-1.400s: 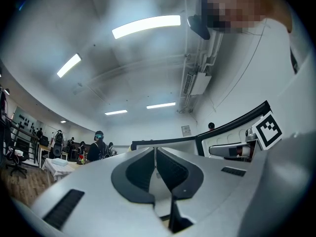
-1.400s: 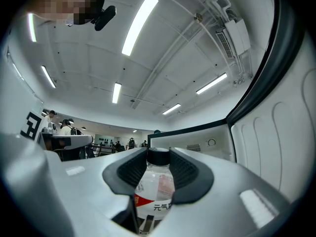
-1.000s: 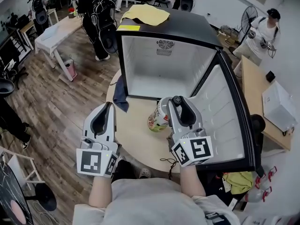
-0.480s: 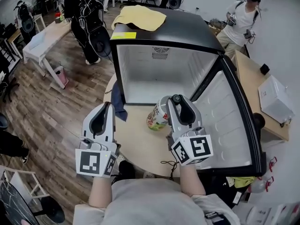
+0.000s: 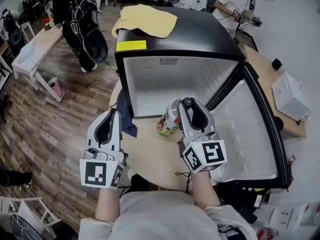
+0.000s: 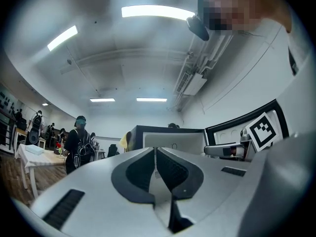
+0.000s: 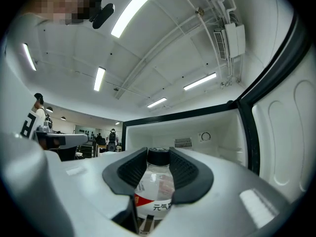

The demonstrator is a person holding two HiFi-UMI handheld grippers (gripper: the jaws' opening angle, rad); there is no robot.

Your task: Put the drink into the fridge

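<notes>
A clear drink bottle (image 7: pixel 157 181) with a black cap and a red-and-white label sits between the black pads of my right gripper (image 7: pixel 159 164), which is shut on it. From the head view the bottle (image 5: pixel 169 121) is held just in front of the open black mini fridge (image 5: pixel 172 79), whose white inside is bare. The fridge door (image 5: pixel 247 129) stands wide open to the right. My left gripper (image 5: pixel 109 126) hangs to the left of the bottle, over the round table's left edge; its pads (image 6: pixel 148 169) meet with nothing between them.
A yellow cloth (image 5: pixel 145 20) lies on top of the fridge. A dark blue cloth (image 5: pixel 128 121) hangs at the fridge's lower left corner. The round wooden table (image 5: pixel 150 156) carries the fridge. People stand at the back (image 5: pixel 82 19), and desks stand at left and right.
Both grippers and the bottle have moved forward, closer to the fridge opening. The fridge now fills more of the head view. The grip on the bottle is unchanged.
</notes>
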